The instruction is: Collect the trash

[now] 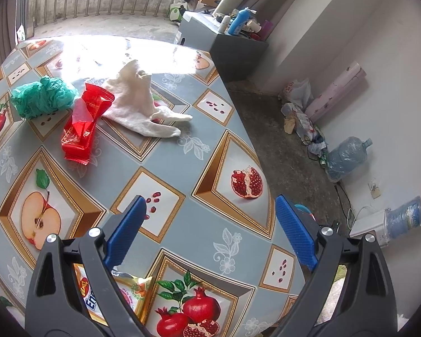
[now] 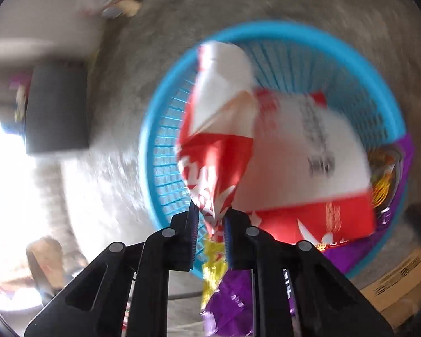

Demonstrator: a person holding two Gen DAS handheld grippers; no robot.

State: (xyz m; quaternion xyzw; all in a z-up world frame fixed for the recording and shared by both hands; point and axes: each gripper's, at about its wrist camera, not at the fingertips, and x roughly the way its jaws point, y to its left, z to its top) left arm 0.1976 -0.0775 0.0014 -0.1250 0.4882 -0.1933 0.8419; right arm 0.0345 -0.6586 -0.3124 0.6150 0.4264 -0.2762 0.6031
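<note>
Your right gripper pinches the lower end of a red-and-white plastic snack wrapper, jaws pressed close on it. The wrapper's long axis runs straight away from the fingers, its free end pointing toward the far rim of the round blue slatted plastic basket on the concrete floor below. A second red-and-white packet and a purple wrapper lie inside that basket. The view is blurred.

Your left gripper hangs spread and empty above the fruit-print tablecloth. Farther off lie a red foil wrapper, a crumpled green plastic bag and a white cloth.
</note>
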